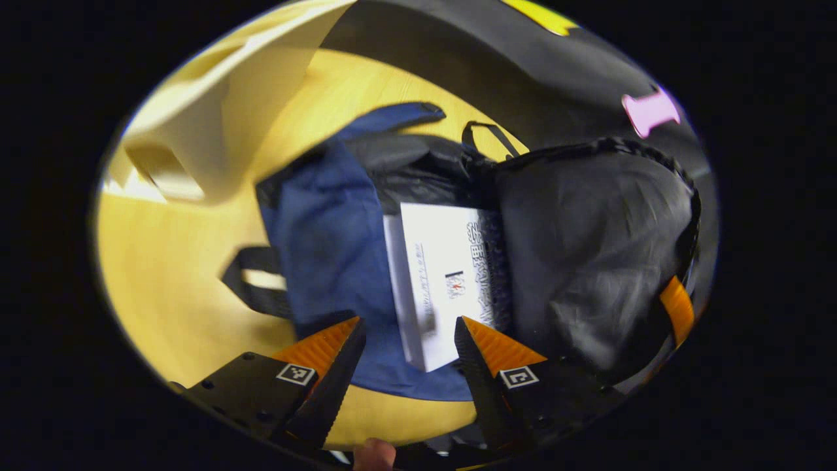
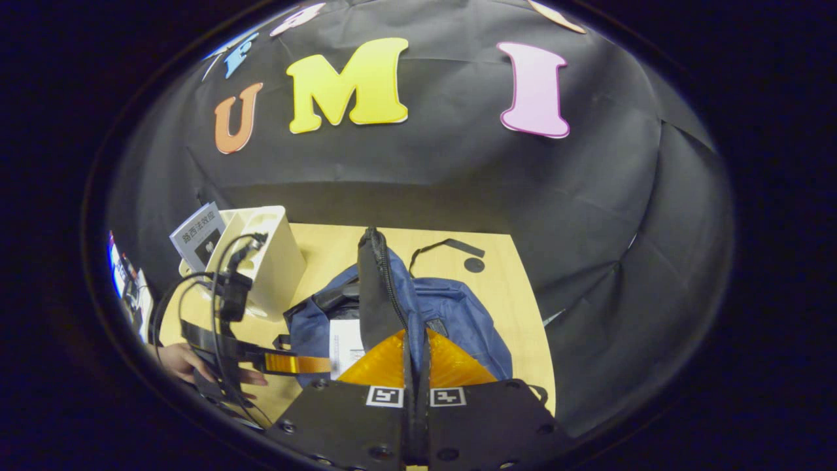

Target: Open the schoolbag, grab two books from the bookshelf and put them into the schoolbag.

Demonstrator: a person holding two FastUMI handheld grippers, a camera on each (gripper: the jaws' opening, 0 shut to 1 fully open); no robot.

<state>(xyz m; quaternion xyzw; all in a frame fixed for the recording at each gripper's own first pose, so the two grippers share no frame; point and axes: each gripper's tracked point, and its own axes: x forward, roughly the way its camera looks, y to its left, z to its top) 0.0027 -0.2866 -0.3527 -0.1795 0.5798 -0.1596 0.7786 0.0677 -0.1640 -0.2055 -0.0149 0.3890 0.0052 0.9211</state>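
The right claw point(image 2: 413, 366) is closed flat on the black flap point(image 2: 374, 294) of the schoolbag point(image 2: 458, 314), holding it up so the mouth stays open; if that pinch slips, I judge the flap would drop over the opening and block the next book. The left claw point(image 1: 409, 347) stands wide open with nothing between its fingers, hovering just above a white book point(image 1: 438, 275) that lies inside the bag between the blue fabric and the raised black flap. That book's near end reaches toward the bag's edge, so it looks only partly settled; a nudge from the open fingers could drag it back out, or a second book pushed in on top could catch on it and jam. On the pale worktop point(image 2: 503, 288), well apart from the bag, the white bookshelf point(image 2: 271, 255) holds at least one more book point(image 2: 199, 235), leaning at its far side. By my reckoning one book is in and one remains to fetch.
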